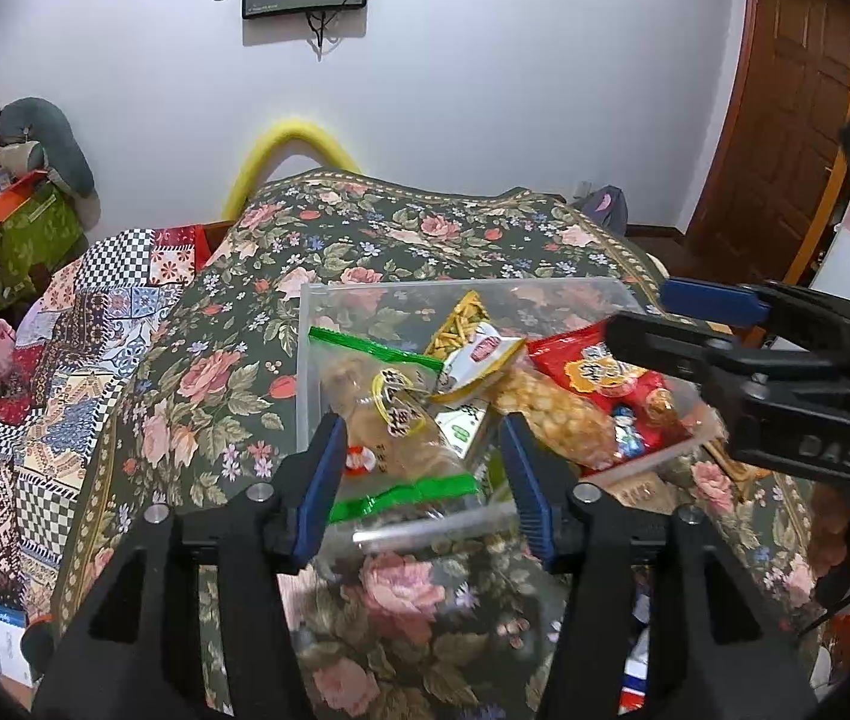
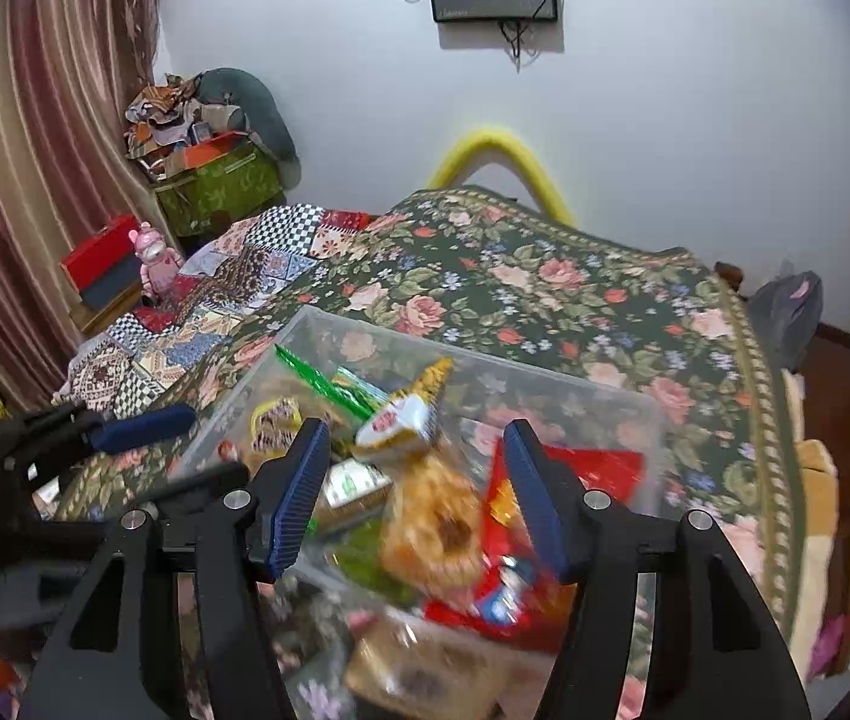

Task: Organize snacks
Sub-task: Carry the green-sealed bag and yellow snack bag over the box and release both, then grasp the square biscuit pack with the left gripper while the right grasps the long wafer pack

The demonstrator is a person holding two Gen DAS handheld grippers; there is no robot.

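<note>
A clear plastic bin (image 1: 305, 360) sits on the floral bedspread and holds several snack packs: a green-edged clear bag (image 1: 377, 396), a yellow-white pack (image 1: 472, 354), a bag of golden puffs (image 1: 550, 414) and a red pack (image 1: 592, 372). My left gripper (image 1: 425, 474) is open just above the bin's near rim, with the green-edged bag between its fingers but not gripped. My right gripper (image 2: 419, 492) is open over the bin (image 2: 305, 324), above the golden puffs (image 2: 436, 516) and red pack (image 2: 598, 468). The right gripper also shows in the left wrist view (image 1: 682, 318).
The floral bedspread (image 1: 425, 228) covers the bed, with a patchwork quilt (image 1: 95, 324) to the left. A cardboard-coloured pack (image 2: 425, 660) lies near the bin's front. A green box (image 2: 221, 186), a pink figure (image 2: 155, 258) and a curtain (image 2: 17, 150) stand at the left. A wooden door (image 1: 796, 120) is at the right.
</note>
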